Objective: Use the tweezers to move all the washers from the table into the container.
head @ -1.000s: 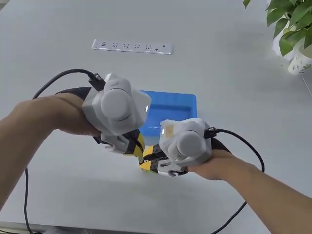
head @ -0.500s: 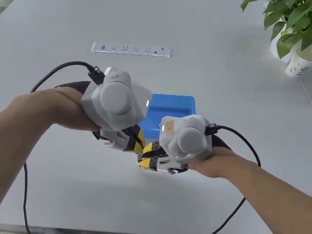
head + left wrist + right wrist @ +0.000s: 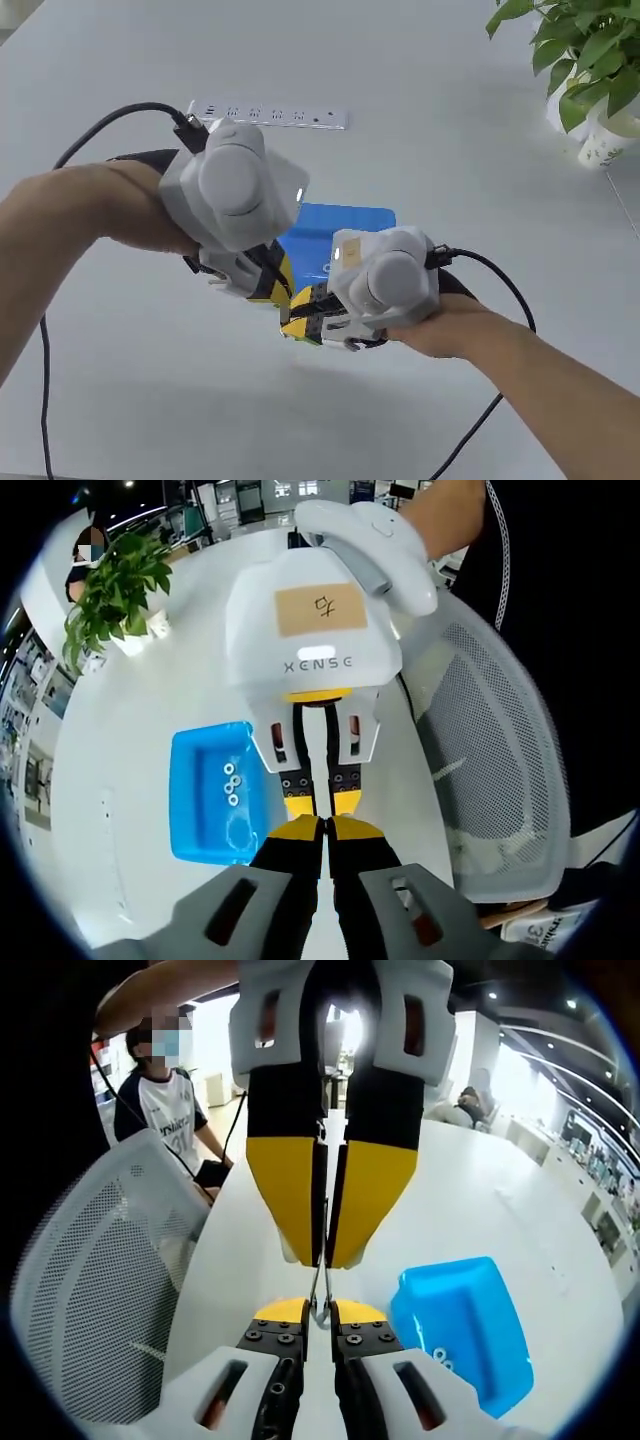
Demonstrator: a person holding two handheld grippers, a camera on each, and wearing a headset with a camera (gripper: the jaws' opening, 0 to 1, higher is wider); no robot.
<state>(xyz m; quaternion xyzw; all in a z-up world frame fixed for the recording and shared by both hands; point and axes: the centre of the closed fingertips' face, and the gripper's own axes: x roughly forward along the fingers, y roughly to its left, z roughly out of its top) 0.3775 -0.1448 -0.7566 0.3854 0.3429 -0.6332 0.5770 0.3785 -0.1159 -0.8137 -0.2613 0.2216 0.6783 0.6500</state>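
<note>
"XENSE" on right tool [image 3: 322,805]

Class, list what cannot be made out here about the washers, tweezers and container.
- Left gripper view: the washers in the container are too small to count.
- Head view: the left gripper and right gripper hide most of the container and the table before it; loose washers cannot be told.
- Right gripper view: the tweezers are a sliver between the left gripper's fingers; tips unclear.

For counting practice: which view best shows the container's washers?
Left gripper view: washers lie clear in the blue container. The right gripper view shows them tiny; in the head view, left gripper and right gripper overlap the container.
</note>
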